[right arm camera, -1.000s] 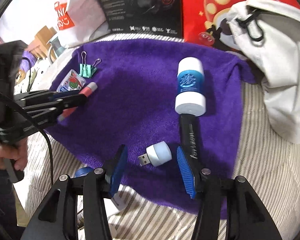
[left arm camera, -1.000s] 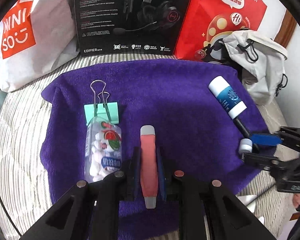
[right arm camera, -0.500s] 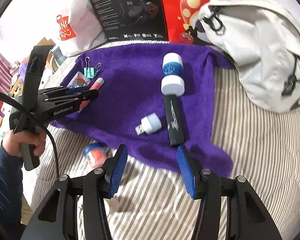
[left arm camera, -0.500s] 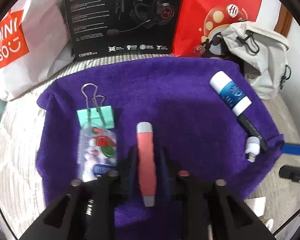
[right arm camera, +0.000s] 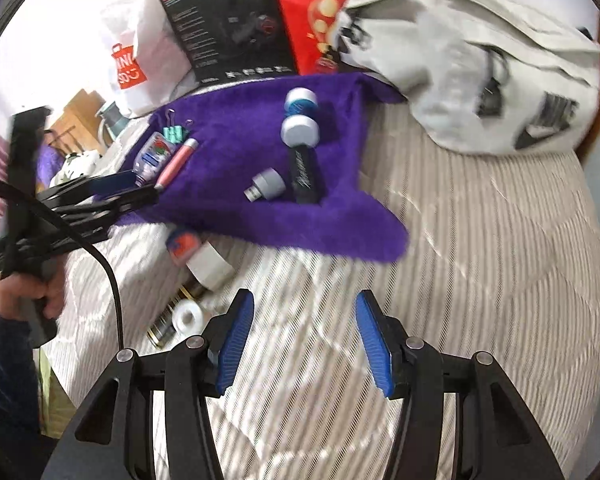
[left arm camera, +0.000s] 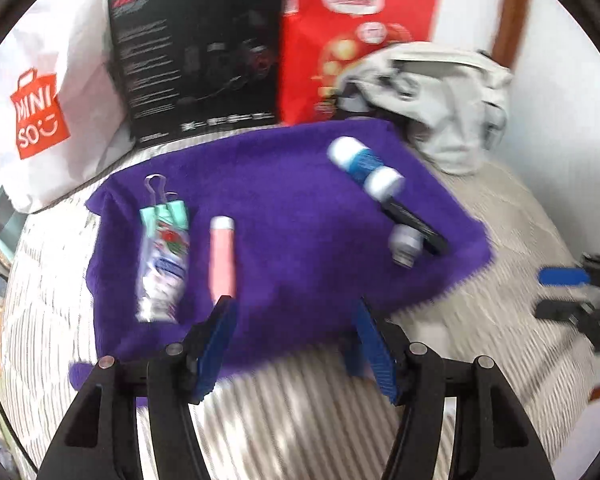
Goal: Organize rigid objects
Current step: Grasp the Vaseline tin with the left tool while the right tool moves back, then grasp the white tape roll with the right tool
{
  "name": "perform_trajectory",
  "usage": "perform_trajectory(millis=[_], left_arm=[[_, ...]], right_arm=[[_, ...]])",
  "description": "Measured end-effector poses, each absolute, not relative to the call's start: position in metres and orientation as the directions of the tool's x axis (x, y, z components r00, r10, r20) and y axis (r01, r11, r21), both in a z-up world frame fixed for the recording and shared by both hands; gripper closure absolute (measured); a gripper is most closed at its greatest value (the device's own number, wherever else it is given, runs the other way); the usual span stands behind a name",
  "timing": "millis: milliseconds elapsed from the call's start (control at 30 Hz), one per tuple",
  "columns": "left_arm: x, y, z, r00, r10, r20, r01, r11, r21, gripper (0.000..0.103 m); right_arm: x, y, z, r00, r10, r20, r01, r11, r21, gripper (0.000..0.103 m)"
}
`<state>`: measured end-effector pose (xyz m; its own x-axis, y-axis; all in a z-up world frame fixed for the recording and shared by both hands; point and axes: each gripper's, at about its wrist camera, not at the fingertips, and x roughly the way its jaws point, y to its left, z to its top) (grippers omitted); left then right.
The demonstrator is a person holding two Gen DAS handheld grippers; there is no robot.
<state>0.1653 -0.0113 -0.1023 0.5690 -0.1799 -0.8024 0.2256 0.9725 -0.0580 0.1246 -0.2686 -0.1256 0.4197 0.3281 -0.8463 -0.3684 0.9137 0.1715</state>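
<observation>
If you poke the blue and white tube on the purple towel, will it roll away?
Probably a little. The blue and white tube looks round and lies on its side, so a sideways poke could roll it. The fuzzy purple towel would likely slow it, and the black stick at its end may block that way.

On the purple towel [left arm camera: 292,216] we see a green binder clip [left arm camera: 165,213], a clear mint bottle [left arm camera: 163,268] touching it, a pink tube [left arm camera: 222,258] alongside, then well apart a blue-and-white tube [left arm camera: 365,169], black stick [left arm camera: 414,226] and small plug [left arm camera: 405,245].

On the towel [left arm camera: 284,216]: clip [left arm camera: 164,212] behind bottle [left arm camera: 162,268], pen [left arm camera: 222,260] right (touching? unclear).
</observation>
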Motion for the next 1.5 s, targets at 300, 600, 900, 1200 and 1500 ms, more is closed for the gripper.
perform_trajectory(millis=[300,600,900,1200,1500], left_arm=[[0.135,-0.035,-0.13,0.498,-0.24,-0.833,0.321,0.944,-0.08,0.046],[0.143,-0.045,-0.151,0.493,-0.208,-0.845,0.382,0.924,-0.004,0.053],[0.155,-0.053,-0.155,0.505,-0.222,-0.834,0.412,0.911,0.006,0.068],[0.141,-0.029,-0.156,0.5,-0.175,-0.848,0.348,0.937,0.012,0.068],[0.126,0.014,-0.152,0.479,-0.129,-0.868,0.252,0.968,-0.005,0.068]], right_arm=[[0.093,-0.296,-0.123,0.434,0.26,-0.863,-0.314,0.941,0.125,0.05],[0.075,-0.293,-0.137,0.391,0.23,-0.891,-0.315,0.943,0.105,0.049],[0.079,-0.269,-0.146,0.363,0.253,-0.897,-0.359,0.926,0.116,0.049],[0.077,-0.223,-0.161,0.363,0.334,-0.87,-0.472,0.871,0.138,0.049],[0.08,-0.19,-0.176,0.405,0.385,-0.829,-0.584,0.807,0.089,0.049]])
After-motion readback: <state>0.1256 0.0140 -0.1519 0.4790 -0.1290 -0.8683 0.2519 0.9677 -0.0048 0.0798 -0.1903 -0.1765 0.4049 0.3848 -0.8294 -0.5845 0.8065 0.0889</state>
